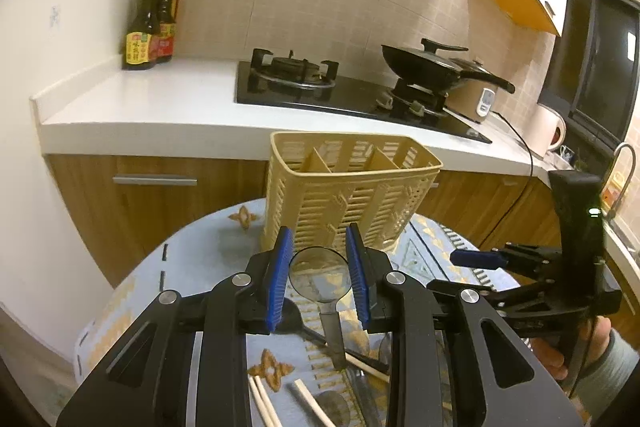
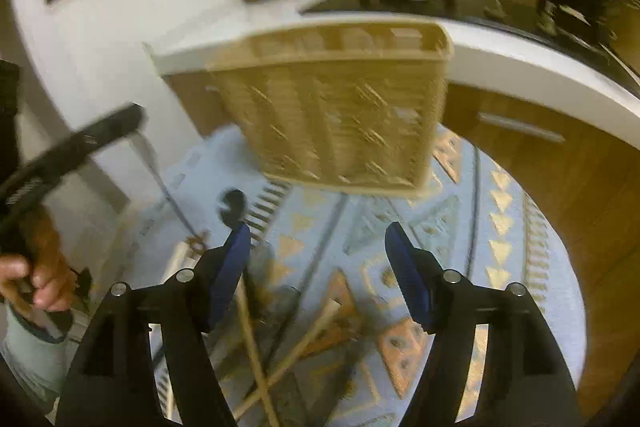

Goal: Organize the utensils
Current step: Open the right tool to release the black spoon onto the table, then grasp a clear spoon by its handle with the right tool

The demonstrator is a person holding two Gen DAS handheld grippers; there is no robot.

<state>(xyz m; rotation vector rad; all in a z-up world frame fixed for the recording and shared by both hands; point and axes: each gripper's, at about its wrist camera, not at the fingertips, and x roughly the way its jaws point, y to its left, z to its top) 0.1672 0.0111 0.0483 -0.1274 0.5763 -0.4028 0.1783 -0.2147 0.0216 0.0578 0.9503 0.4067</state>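
I am in the middle of moving one utensil: my left claw (image 1: 320, 275) grasps a spoon (image 1: 320, 273) with a clear round bowl, its blue pads pressed on either side of that bowl while the handle hangs down toward the patterned cloth on the tabletop (image 1: 208, 251). The spoon sits raised off the cloth, just short of the tan slotted utensil basket (image 1: 348, 187), which stands upright at the far side of the tabletop with its dividers showing. My right claw (image 2: 316, 267) is released, jaws standing wide with nothing between them, hanging above the wooden chopsticks (image 2: 280, 355) that lie crossed on the cloth. As I judge it, the next move is to carry the spoon over the basket rim, tip it so the handle goes into one compartment, then let go; the grip on a round, slippery bowl looks uncertain, so I would go slowly. The right claw would then come down on a chopstick. The left wrist view shows the basket's open top and compartments sharply, plus more chopsticks and a dark spoon under my claw; the right wrist view is blurred but shows the crossed chopsticks and a black ladle-like utensil (image 2: 232, 207) lying near the basket's foot, which the other view hides.
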